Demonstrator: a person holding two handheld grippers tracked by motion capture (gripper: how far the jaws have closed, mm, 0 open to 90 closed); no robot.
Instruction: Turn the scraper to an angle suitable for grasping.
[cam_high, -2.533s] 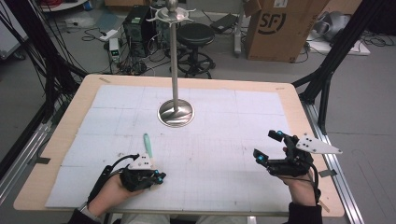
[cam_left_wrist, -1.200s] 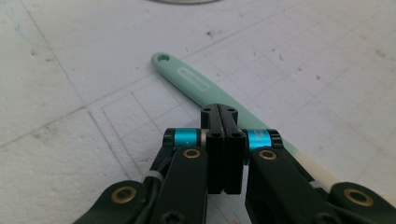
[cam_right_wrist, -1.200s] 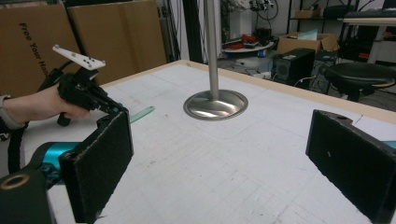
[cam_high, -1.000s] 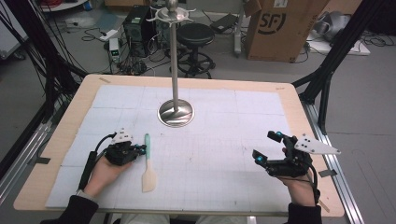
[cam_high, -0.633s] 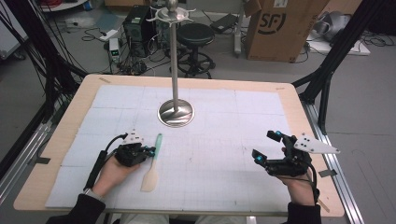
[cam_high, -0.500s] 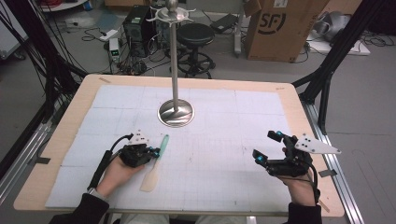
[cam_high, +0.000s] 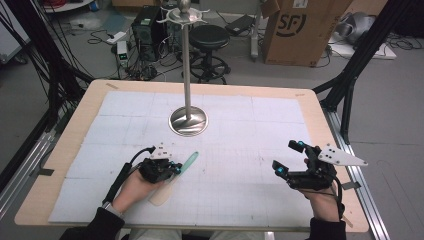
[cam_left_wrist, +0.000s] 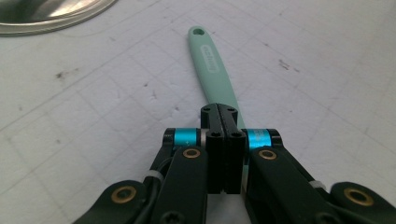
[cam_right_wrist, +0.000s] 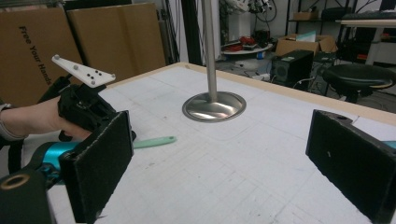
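The mint-green plastic-handled spatula (cam_high: 176, 172) lies on the white gridded mat of the table (cam_high: 240, 125), in front of the round polished base of the tall metal hanger stand (cam_high: 187, 121) and near the table's left front part. The left claw (cam_left_wrist: 223, 116) is closed tight on its handle, about where the handle meets the pale cream blade (cam_high: 162, 192), which shows under the person's left hand (cam_high: 132, 185) in the high view.

The spatula looks light and thin, with a stiff, smooth handle that could slip or swivel between narrow pads; the blade is probably softer and would bend, so the handle is the better place to grip. Holding near the middle, as now, should keep it from tipping much.

Its long axis runs diagonally across the mat: the handle end, with a small hanging hole (cam_left_wrist: 200, 32), points away from the person and to the right, toward the stand's base, while the blade points back toward the person.

The right claw (cam_high: 290, 159) hangs wide open over the right side of the table, holding nothing, well apart from the spatula.
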